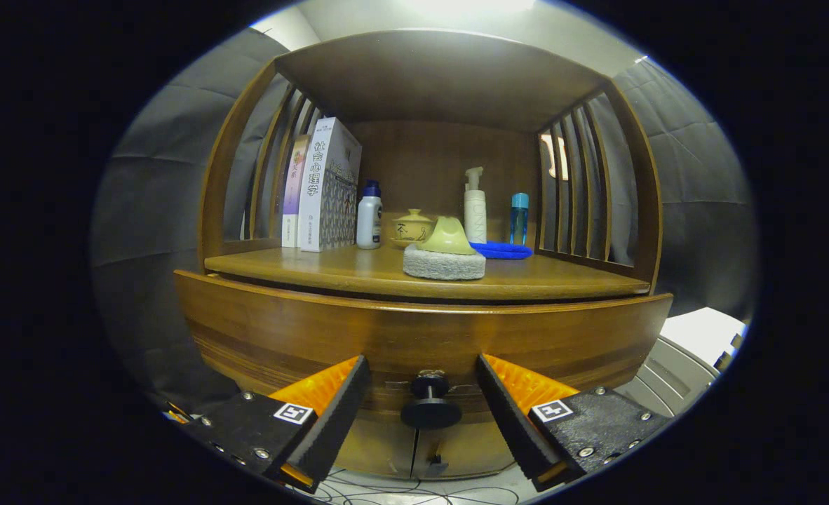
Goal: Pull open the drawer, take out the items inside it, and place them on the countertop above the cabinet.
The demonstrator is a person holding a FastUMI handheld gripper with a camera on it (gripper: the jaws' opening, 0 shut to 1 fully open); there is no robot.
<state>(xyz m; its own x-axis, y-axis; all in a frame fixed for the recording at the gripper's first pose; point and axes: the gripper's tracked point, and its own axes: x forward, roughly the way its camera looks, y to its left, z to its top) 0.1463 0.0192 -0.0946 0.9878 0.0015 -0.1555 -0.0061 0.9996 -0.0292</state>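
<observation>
Tongs: the gripper [423, 393] is seen at the bottom centre of the frame, its two fingers spread wide apart and released; nothing is pressed by either finger
Knob: a dark round knob [430, 405] is found between the fingers, low in the centre; a gap is left on each side, so it is not touched by either
Drawer: the drawer [400, 337] is shown as a wide curved wooden front across the lower middle of the frame; whether it is pulled out at all cannot be told; its inside is hidden
Countertop: the countertop [358, 270] is laid just above the drawer front, in the middle of the frame, under a wooden shelf roof with slatted sides
Centre of countertop: a grey sponge block [444, 265] is set near the front edge, with a pale green piece [447, 237] resting on it; a small lidded pot [412, 228] is placed just behind, to the left
Left of countertop: upright books [323, 186] are stood against the slats; a white bottle with a blue cap [369, 216] is stood beside them
Right of countertop: a white pump bottle [475, 207] and a blue bottle [519, 219] are stood at the back; a blue cloth [502, 250] is laid before them
Lower cabinet: two cabinet doors [414, 442] are seen below the knob; cables [414, 494] are strewn on the floor beneath
</observation>
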